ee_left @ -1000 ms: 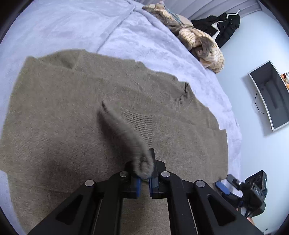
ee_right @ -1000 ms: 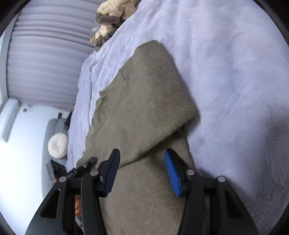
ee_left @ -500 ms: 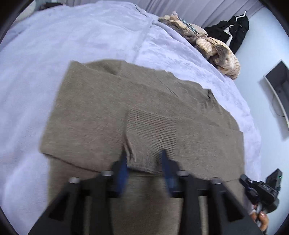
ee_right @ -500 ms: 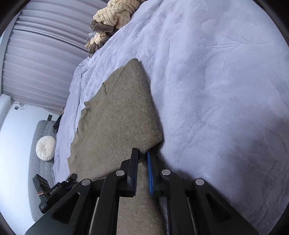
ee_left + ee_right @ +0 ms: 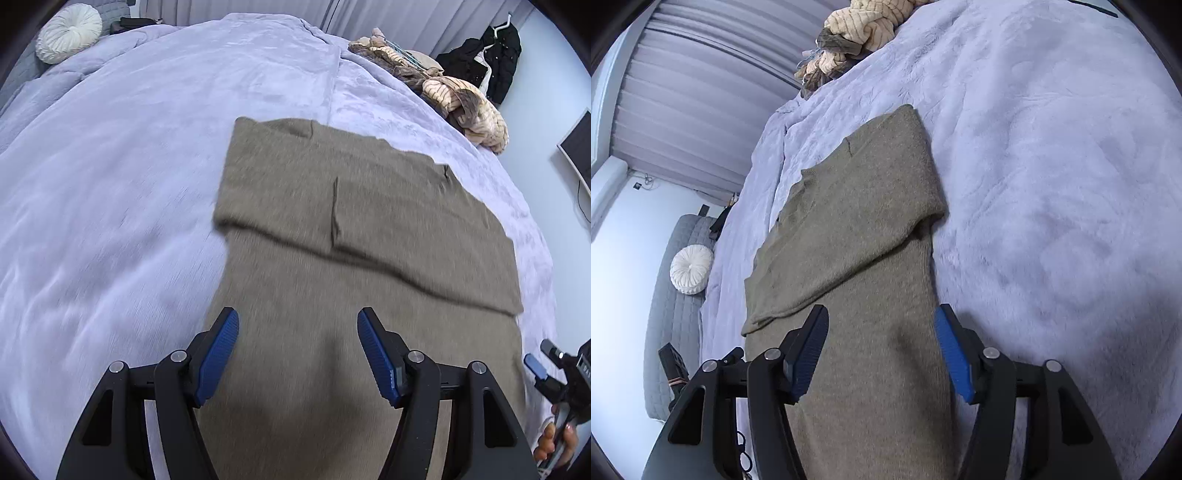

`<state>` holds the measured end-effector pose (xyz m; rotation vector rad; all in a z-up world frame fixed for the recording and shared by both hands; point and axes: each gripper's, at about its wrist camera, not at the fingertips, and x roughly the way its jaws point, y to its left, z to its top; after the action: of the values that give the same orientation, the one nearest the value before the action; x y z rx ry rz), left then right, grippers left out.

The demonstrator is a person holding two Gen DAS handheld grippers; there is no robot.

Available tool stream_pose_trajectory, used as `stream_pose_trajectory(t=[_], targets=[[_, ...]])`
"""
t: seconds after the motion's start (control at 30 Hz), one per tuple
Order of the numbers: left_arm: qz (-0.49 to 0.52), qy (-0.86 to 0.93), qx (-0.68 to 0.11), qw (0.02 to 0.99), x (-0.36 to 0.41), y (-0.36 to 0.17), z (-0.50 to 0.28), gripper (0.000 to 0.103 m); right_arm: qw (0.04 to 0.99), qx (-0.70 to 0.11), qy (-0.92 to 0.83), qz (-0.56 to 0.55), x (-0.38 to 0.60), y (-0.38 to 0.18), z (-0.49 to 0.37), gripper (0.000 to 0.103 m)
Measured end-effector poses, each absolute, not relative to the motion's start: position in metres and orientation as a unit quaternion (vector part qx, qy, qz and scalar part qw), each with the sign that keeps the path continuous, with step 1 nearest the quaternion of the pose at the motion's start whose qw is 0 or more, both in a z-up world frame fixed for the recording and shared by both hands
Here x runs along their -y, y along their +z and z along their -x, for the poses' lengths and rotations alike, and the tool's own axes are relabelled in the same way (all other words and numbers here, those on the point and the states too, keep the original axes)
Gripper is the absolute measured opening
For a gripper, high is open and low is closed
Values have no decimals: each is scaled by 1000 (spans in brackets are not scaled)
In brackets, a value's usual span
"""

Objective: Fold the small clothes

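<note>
An olive-brown knit sweater (image 5: pixel 354 229) lies flat on a lavender bedspread (image 5: pixel 129 166), both sleeves folded across its chest. My left gripper (image 5: pixel 297 354) is open and empty, just above the sweater's lower body. My right gripper (image 5: pixel 881 354) is open and empty over the sweater (image 5: pixel 857 229) near its side edge, with the bedspread (image 5: pixel 1052 184) to its right. The right gripper also shows at the left wrist view's right edge (image 5: pixel 546 369).
A heap of beige striped clothes (image 5: pixel 461 99) lies at the bed's far side, also in the right wrist view (image 5: pixel 864 29). A black jacket (image 5: pixel 495 55) hangs on the wall. A round white cushion (image 5: pixel 690 269) rests on a grey sofa (image 5: pixel 665 314).
My left gripper let go of the sleeve, which now lies folded across the chest, and opened wide. My right gripper went from shut at the folded edge to open and drew back.
</note>
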<state>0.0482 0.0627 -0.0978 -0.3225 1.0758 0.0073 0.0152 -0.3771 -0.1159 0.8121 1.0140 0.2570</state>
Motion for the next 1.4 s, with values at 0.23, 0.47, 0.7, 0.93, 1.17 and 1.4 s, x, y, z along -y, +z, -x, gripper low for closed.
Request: stream_pose_trajectory(t=[0.23, 0.47, 0.7, 0.93, 1.17, 1.4], targets=[[124, 4, -513, 849, -59, -99, 17, 68, 806, -448, 126, -366, 376, -96, 30, 69], [146, 11, -517, 843, -82, -108, 27, 68, 806, -458, 106, -359, 372, -103, 40, 70], [140, 16, -533, 834, -85, -115, 7, 68, 813, -456, 82, -354, 362, -98, 13, 70], [124, 12, -569, 813, -73, -121, -15, 68, 809, -493, 86, -308, 338, -92, -23, 70], [117, 20, -604, 788, -71, -110, -30, 68, 791, -534, 85, -286, 328, -85, -41, 70], [88, 20, -619, 780, -61, -71, -32, 68, 765, -563, 88, -302, 320, -68, -26, 70]])
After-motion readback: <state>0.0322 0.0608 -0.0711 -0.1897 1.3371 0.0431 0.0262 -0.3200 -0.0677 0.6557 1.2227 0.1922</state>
